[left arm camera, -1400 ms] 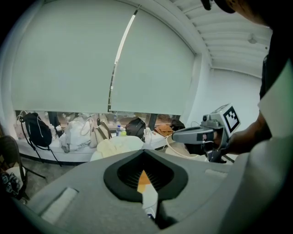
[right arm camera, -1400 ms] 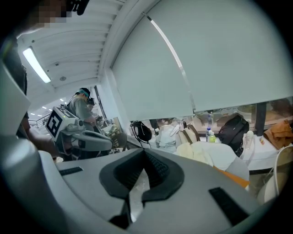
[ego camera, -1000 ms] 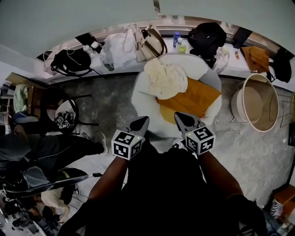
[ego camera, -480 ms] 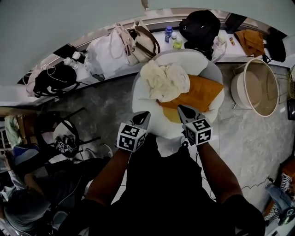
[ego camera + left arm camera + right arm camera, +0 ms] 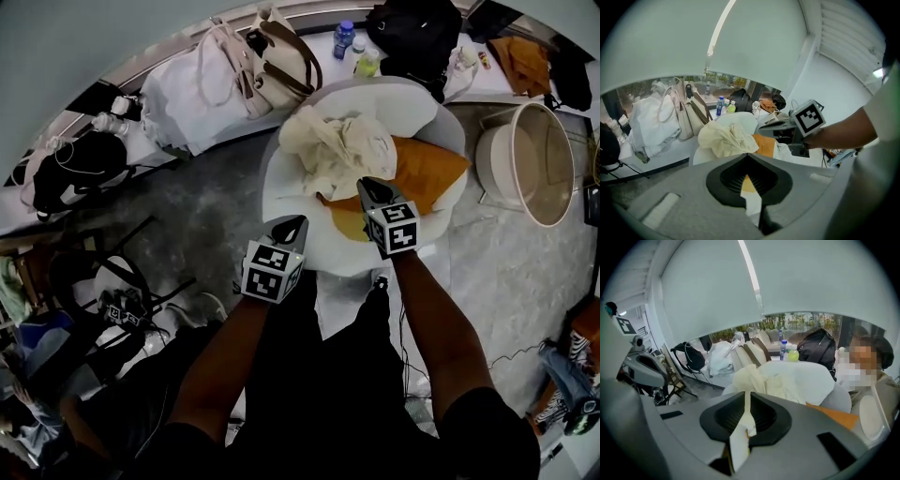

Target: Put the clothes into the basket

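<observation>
- Two cloths heaped on table (image 5: 284,192): cream cloth (image 5: 342,150) far, orange cloth (image 5: 429,176) right, partly under it.
- Basket (image 5: 530,164) on floor, far right.
- Left gripper (image 5: 292,224): jaws together, empty, at near table edge.
- Right gripper (image 5: 367,186): jaws just opening, slit apart, nothing between, over orange cloth.

We record: orange garment (image 5: 427,178), left part hidden under the cream garment (image 5: 342,150). Black bag (image 5: 417,33), top cut off at the head view's edge. Blue-capped bottle (image 5: 344,39) and green bottle (image 5: 367,64), labels too small for us to read. Dark clutter (image 5: 52,394) at lower left, which we cannot identify.
</observation>
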Demonstrator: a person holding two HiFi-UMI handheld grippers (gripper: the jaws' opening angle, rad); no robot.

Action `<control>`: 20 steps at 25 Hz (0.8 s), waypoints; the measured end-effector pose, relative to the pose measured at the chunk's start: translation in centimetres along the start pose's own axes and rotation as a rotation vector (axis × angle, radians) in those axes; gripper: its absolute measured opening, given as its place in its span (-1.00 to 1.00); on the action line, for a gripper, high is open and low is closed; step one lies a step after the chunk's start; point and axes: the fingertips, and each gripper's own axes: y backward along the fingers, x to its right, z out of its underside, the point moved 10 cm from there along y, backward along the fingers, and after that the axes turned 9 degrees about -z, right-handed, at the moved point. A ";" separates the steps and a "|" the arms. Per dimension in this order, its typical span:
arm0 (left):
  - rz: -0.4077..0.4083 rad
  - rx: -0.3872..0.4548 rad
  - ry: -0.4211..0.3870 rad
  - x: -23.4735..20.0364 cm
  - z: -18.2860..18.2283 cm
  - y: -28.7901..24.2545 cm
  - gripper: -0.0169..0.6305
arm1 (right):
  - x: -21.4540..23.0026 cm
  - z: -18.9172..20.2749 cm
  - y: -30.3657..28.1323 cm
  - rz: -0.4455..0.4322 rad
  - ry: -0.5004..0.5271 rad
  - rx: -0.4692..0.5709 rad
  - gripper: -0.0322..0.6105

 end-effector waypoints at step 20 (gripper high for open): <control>-0.005 -0.065 0.003 -3.9 1.3 -2.8 -0.97 | 13.0 -2.1 -13.5 0.175 -0.039 -0.171 -0.39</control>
